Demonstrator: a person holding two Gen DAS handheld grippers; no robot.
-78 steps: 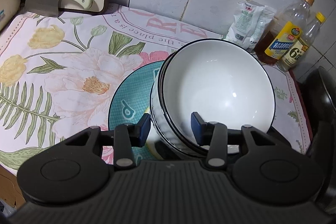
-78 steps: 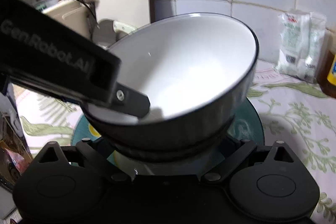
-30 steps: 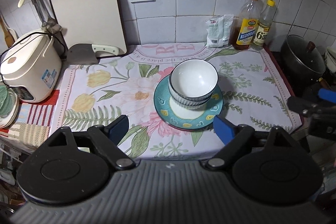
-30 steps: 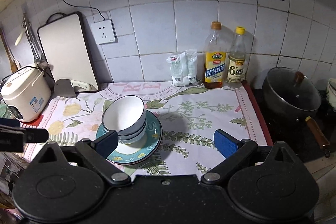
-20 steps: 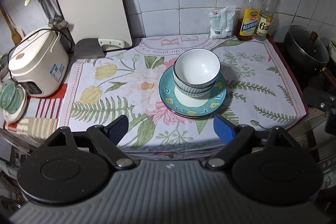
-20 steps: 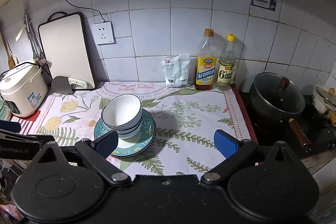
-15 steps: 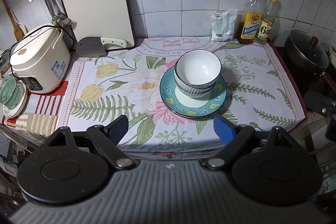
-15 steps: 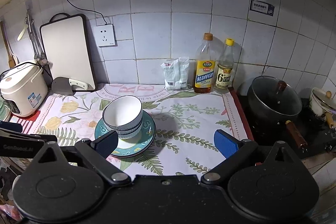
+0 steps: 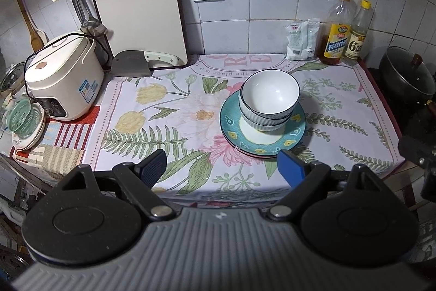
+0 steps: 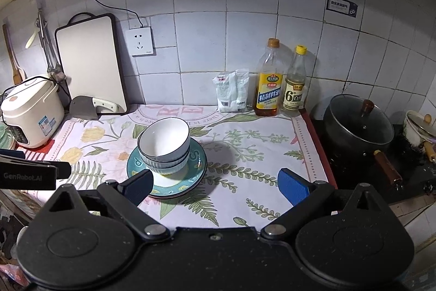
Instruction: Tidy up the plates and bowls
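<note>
Stacked white bowls (image 9: 268,102) sat nested on teal plates (image 9: 297,131), mid-bench on floral cloth (image 9: 169,111); left claw (image 9: 222,169) and right claw (image 10: 215,186) both spread wide, empty, clear of stack

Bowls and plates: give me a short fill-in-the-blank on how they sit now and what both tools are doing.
1. The white bowls are nested and stand on the teal ____.
2. The left tool and right tool are both ____, holding nothing.
3. Behind the cleaver, a cutting ____ leans on the wall.
4. Two bottles stand right of a white ____.

Missing: plates; open; board; packet
</note>
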